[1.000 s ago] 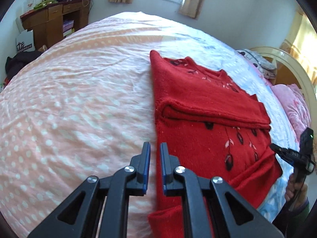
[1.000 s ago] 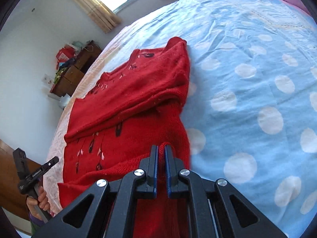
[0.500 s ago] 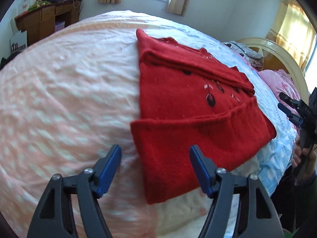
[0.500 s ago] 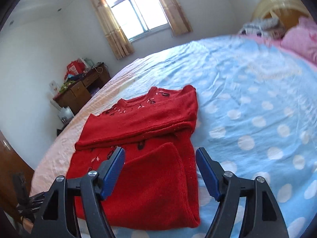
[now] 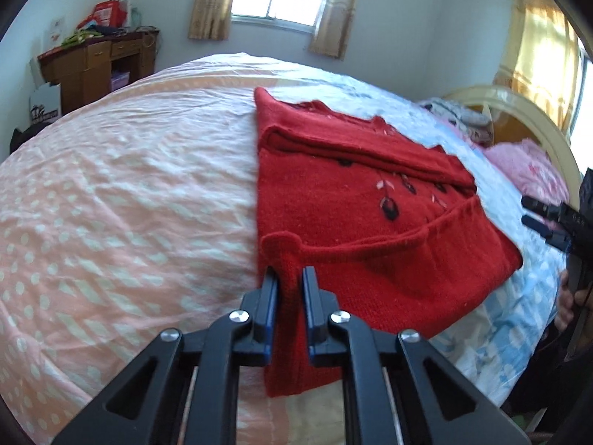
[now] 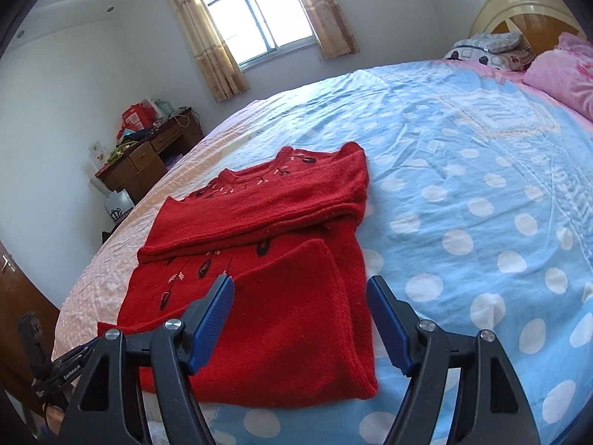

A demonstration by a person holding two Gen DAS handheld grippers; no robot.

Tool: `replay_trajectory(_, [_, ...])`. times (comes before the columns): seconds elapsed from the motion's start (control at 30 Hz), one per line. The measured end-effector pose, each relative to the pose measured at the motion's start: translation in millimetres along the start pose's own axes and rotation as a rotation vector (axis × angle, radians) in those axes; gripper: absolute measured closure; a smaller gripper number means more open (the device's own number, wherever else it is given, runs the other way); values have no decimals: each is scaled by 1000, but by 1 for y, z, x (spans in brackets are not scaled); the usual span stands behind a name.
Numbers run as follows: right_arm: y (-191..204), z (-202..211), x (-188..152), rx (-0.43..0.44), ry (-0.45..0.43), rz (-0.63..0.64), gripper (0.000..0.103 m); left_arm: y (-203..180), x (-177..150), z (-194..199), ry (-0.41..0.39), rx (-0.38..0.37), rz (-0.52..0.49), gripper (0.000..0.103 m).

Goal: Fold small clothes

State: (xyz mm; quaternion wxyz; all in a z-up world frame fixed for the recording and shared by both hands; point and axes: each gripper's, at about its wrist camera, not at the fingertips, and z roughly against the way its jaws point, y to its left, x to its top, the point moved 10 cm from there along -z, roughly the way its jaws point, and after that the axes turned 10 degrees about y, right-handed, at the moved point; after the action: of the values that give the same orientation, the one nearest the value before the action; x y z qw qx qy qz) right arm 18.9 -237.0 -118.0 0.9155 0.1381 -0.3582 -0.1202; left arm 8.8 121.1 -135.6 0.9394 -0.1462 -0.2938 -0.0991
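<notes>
A red knit sweater point(image 5: 355, 215) with dark embroidered flowers lies on the bed, its top and its bottom hem folded in over the middle. My left gripper point(image 5: 290, 278) is shut on the near left corner of the folded hem. In the right wrist view the sweater point(image 6: 274, 259) lies straight ahead. My right gripper point(image 6: 300, 289) is open and empty, just above the near folded edge. It also shows at the right edge of the left wrist view point(image 5: 537, 215).
The bed sheet is peach with white dots point(image 5: 111, 204) on the left and blue with white dots point(image 6: 481, 185) on the right. Pink pillows point(image 6: 567, 70) and a headboard point(image 5: 526, 118) are at the far right. A wooden desk point(image 5: 92, 63) stands by the wall.
My left gripper was open half a second ago and has closed on the hem corner. My right gripper stays open and has moved a little nearer the sweater.
</notes>
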Motion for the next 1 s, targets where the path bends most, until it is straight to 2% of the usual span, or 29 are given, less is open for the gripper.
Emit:
replay_trajectory(0.07, [-3,1,0,-2,-2,-8,29,-5,0,-7,18,-3,-27,89])
replay_trajectory(0.13, [-6,3,-1,-12,-5,-7,29,-8,1,-12,25,-4,-40,85])
replay_trajectory(0.23, [-10,3,-1,-36,0,8,29,-11,6,-12,6,-16,-33,84])
replay_trajectory(0.33, [-9,-2,2,-60,19,57,29,-18,9,-10,-3,-44,-49,85])
replay_trajectory(0.47, [3,-17,11,-91,44,166,29,-21,8,-14,11,-21,-65,85])
replay_trajectory(0.53, [11,-32,12,-97,79,220,29,-19,8,-17,28,-14,-50,76])
replay_trajectory(0.6, [17,-53,12,-113,122,270,29,-20,9,-17,34,-32,-46,59])
replay_trajectory(0.67, [21,-69,11,-130,150,303,29,-22,11,-16,23,-16,-53,54])
replay_trajectory(0.73, [22,-89,6,-153,189,327,29,-23,11,-18,25,6,-65,57])
replay_trajectory(0.8, [24,-98,-1,-144,211,327,30,-23,11,-19,21,15,-64,72])
replay_trajectory(0.87, [29,-95,-3,-139,183,349,48,-21,11,-16,19,3,-58,91])
replay_trajectory(0.9, [32,-93,-5,-121,185,354,70,-20,11,-15,18,-3,-54,93])
replay_trajectory(0.93, [35,-90,-6,-104,191,348,84,-19,11,-13,16,-12,-50,94])
replay_trajectory(1.0, [36,-82,-8,-115,181,341,91,-16,11,-8,5,-16,-38,96])
